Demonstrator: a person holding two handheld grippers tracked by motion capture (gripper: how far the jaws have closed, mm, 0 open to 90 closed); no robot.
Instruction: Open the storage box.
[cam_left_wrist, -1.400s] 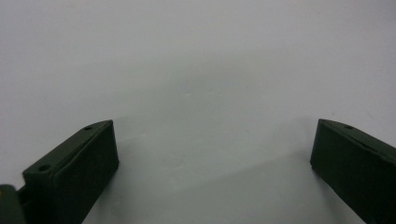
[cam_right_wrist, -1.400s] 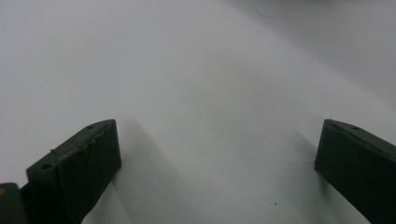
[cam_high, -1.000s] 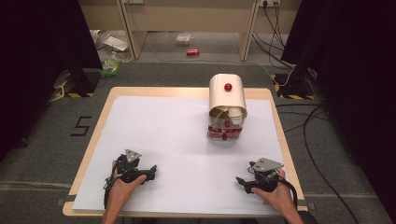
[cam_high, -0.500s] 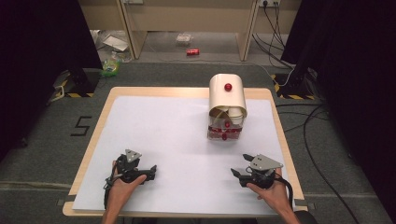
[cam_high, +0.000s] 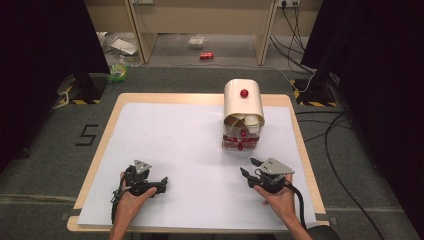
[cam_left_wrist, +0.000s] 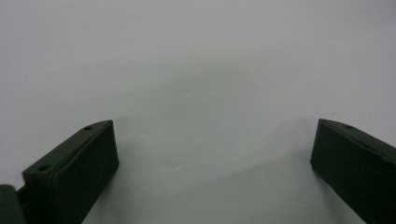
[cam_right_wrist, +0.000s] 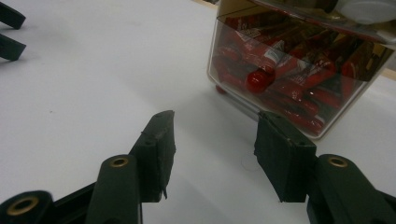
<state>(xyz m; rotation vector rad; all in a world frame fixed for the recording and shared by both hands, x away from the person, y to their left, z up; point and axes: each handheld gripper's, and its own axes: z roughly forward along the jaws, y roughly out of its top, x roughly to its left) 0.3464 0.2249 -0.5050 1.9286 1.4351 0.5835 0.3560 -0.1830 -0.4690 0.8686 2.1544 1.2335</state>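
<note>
Cream plastic above, clear drawer below: noted the dispenser (cam_high: 243, 107) from the high view, upright toward the far right of the white-covered table (cam_high: 170, 135). Found the right gripper (cam_high: 248, 167) just short of it, jaws partly apart after just closing some way, nothing between them. Saw the left gripper (cam_high: 162, 183) resting near the front edge, well apart from the dispenser.

Through the left gripper view, confirmed jaws spread wide over bare sheet.

Through the right gripper view, faced the drawer's red knob (cam_right_wrist: 258, 80), ahead of the tips and nearer one jaw. Judged best to centre it first, approach level, close only once around it.
</note>
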